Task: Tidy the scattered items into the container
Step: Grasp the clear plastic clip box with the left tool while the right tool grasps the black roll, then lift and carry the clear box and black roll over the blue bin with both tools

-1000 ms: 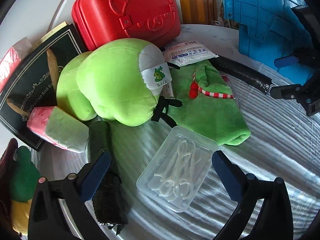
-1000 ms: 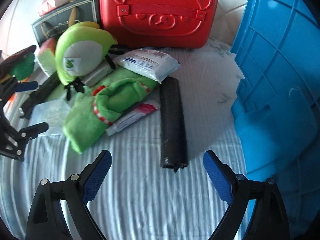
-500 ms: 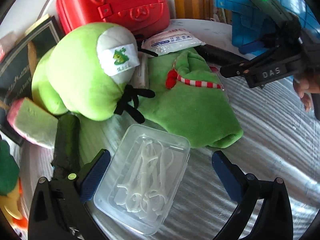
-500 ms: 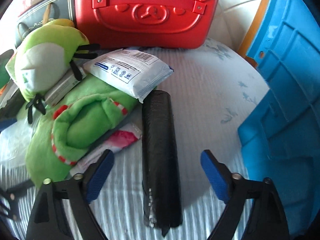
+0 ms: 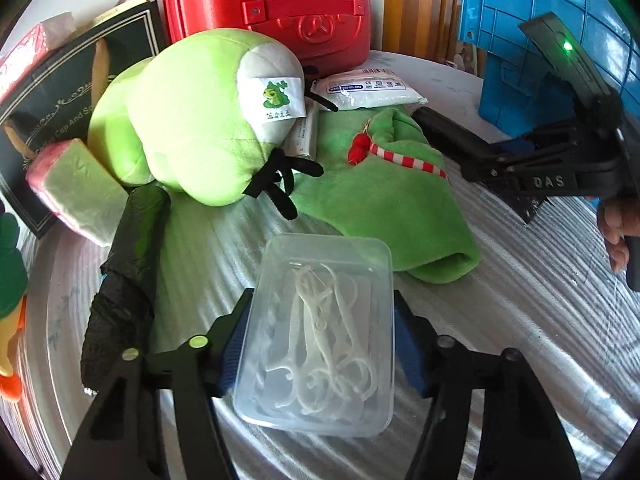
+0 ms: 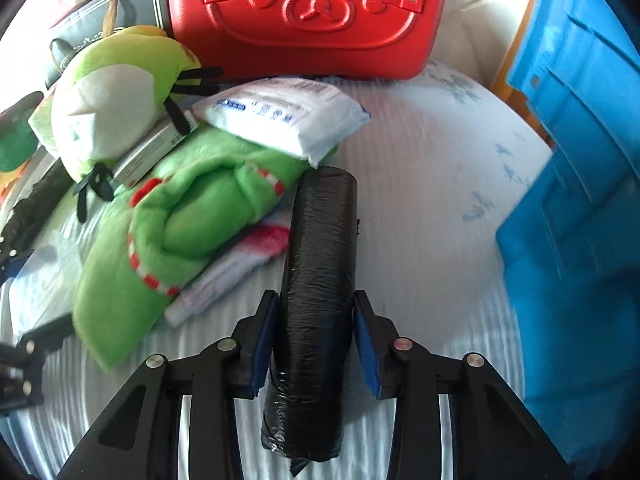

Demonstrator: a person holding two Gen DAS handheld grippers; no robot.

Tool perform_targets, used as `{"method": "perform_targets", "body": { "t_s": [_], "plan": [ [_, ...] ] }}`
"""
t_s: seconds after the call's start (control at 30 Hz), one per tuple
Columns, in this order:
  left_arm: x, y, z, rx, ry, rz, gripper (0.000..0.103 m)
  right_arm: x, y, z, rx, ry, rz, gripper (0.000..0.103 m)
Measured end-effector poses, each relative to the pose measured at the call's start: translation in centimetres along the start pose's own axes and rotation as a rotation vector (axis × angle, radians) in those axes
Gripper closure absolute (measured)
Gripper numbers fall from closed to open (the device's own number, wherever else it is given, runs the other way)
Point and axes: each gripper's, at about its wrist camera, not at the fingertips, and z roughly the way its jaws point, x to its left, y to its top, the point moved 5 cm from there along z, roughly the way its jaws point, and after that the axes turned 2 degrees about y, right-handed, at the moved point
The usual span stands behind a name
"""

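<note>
Nearest to us, our left gripper has just been closing, and its blue pads now press both long sides of the clear plastic box of floss picks, which lies on the ribbed white table top. Our right gripper has likewise just been closing: its pads sit against the flanks of the black roll of bin bags, which lies lengthwise on the table, pointing away from us.

Just beyond the floss box lies a green plush slipper with red-and-white trim, a pink-and-white tube half under it. To its left a second black roll lies beside a pink-edged green sponge. A lime green frog plush rests behind these, and a white sealed packet sits on the slipper's far end.

Farther back stand a red bear-embossed case and a dark printed box. The blue plastic crate, our container, stands at the right, apart from the roll.
</note>
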Motion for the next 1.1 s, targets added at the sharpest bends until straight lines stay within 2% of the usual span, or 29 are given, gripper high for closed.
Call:
{"method": "perform_targets", "body": {
  "t_s": [0.2, 0.47, 0.67, 0.9, 1.1],
  "plan": [
    [-0.6, -2.1, -1.5, 0.021, 0.036, -0.056, 0.042, 0.4, -3.7, -2.1, 0.04, 0.019, 0.013, 0.067],
    [-2.6, -7.6, -6.0, 0.087, 0.085, -0.099, 0.043, 0.8, -9.4, -5.5, 0.11, 0.044, 0.031, 0.068],
    [-3.7, -9.3, -9.3, 0.124, 0.147, -0.137, 0.043, 2.1, -12.5, -8.9, 0.138, 0.08, 0.021, 0.068],
    [-1.2, -10.8, -14.6, 0.147, 0.238, -0.206, 0.043, 3.4, -12.7, -13.2, 0.107, 0.12, -0.01, 0.068],
    [0.2, -10.1, -20.1, 0.108, 0.302, -0.27, 0.043, 4.5, -11.1, -17.5, 0.052, 0.148, -0.047, 0.068]
  ]
}}
